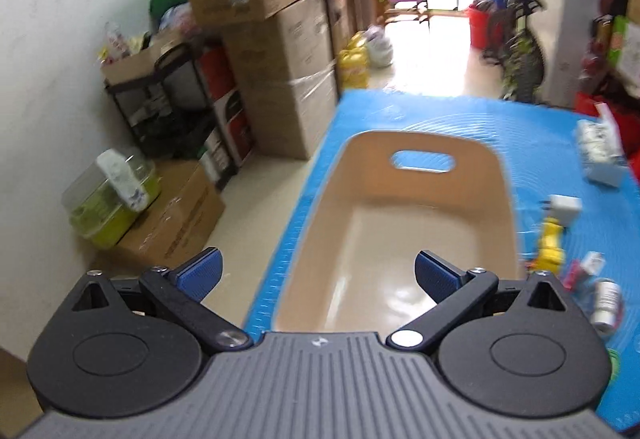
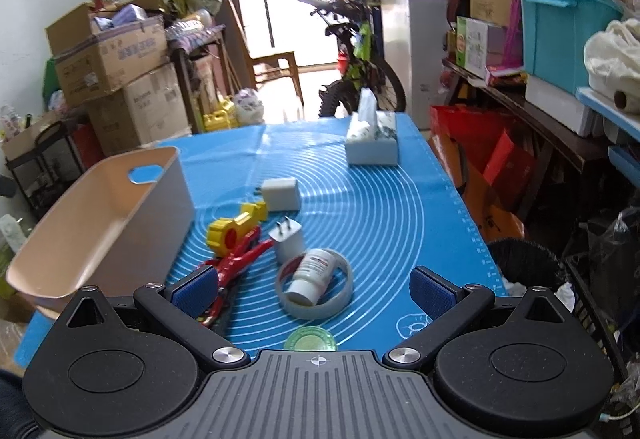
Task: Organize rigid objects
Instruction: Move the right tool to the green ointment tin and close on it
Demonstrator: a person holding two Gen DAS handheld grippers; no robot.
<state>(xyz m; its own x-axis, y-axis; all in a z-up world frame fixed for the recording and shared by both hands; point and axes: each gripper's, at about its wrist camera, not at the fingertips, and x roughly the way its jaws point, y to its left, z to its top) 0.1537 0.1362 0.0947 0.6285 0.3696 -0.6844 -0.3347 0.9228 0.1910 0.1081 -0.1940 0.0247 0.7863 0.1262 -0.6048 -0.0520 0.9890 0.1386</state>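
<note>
The left claw is spread wide with nothing between its blue pads, hanging over the near end of the beige bin, whose inside is bare. The bin sits along the left edge of the blue mat covering the tabletop, its long left wall almost flush with that edge; past it the floor drops away toward stacked cardboard boxes.

The right claw is also wide open and holds nothing, hovering above the near middle of the mat. Just ahead lies a white pill bottle on its side inside a grey tape ring. Close by are a white plug adapter, red pliers, a yellow tool and a second white charger, all clustered just right of the bin's wall. A green round lid peeks out at the claw's base. A tissue box stands near the far edge. The mat's right half is open up to its right edge.
</note>
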